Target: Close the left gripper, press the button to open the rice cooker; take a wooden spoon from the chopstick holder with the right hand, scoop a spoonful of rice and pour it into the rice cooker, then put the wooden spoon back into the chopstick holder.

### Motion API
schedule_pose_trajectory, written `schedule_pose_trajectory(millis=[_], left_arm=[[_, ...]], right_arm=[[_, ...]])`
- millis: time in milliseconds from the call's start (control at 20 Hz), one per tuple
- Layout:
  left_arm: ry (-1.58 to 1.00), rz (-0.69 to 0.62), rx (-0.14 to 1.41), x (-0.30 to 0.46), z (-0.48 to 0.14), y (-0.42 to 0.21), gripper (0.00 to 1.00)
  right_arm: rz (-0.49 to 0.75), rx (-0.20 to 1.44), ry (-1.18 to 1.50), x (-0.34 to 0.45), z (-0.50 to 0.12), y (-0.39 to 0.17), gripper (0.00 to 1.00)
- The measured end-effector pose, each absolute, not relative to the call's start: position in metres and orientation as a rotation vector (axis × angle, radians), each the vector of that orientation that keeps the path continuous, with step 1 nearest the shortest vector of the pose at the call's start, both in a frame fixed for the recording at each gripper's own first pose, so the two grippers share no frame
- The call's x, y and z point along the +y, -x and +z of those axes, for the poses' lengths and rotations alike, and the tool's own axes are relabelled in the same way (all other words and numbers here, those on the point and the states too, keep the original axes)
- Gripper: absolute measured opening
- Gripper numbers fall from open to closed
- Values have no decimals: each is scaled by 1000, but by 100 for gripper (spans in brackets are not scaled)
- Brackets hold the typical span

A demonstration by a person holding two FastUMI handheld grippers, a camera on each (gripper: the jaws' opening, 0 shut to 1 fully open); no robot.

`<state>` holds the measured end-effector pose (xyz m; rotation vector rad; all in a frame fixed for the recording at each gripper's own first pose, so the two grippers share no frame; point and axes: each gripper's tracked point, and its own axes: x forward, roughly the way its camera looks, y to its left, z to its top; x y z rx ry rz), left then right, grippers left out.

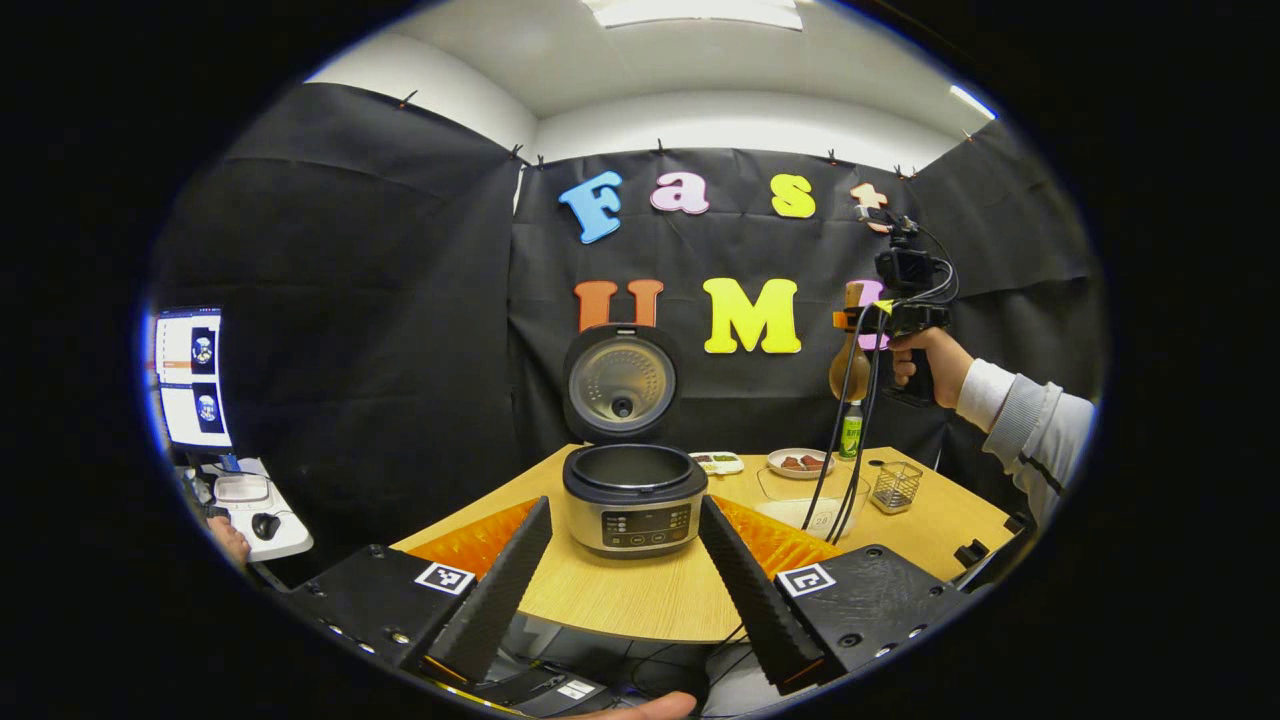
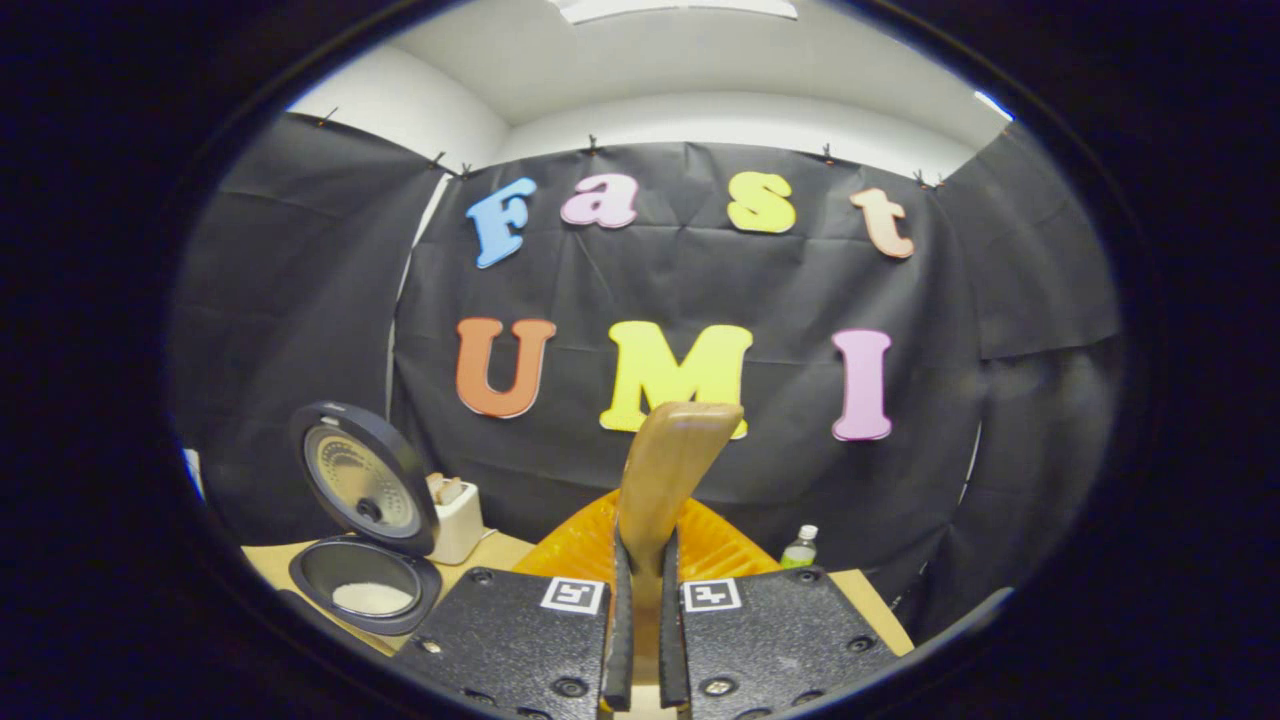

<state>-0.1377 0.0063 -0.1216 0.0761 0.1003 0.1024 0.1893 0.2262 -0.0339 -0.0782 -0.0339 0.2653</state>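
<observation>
Right gripper (image 2: 640, 640) fingers clamp wooden spoon (image 2: 668, 470); left gripper (image 1: 625, 590) spread, empty, rice cooker (image 1: 630, 500) between

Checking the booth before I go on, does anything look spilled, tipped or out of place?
Nothing stands out. The rice cooker stands upright with its lid open and some rice inside. The right gripper holds the wooden spoon raised above the table; no spilled rice shows.

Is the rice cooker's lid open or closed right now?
Open. The lid stands straight up behind the rice cooker, so you can see down into the pot. In the right gripper view, some white rice lies inside.
</observation>
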Motion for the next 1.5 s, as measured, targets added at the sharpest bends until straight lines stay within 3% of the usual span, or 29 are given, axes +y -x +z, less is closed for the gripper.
schedule_pose_trajectory(millis=[300, 700, 1200, 1400, 1500], left_arm=[[-92, 121, 58, -10, -106, 122, 93], [-142, 103, 37, -34, -103, 98, 93], [-136, 96, 30, -54, -110, 58, 96], [-112, 91, 34, -59, -121, 35, 96], [-117, 98, 51, -55, -130, 21, 96]], right_arm=[[176, -38, 42, 143, -47, -201, 17], [141, 88, -26, 65, -142, -241, 18], [123, 195, -123, 26, -217, -273, 20], [122, 213, -139, 20, -220, -276, 38], [84, 193, -132, 11, -212, -270, 66]])
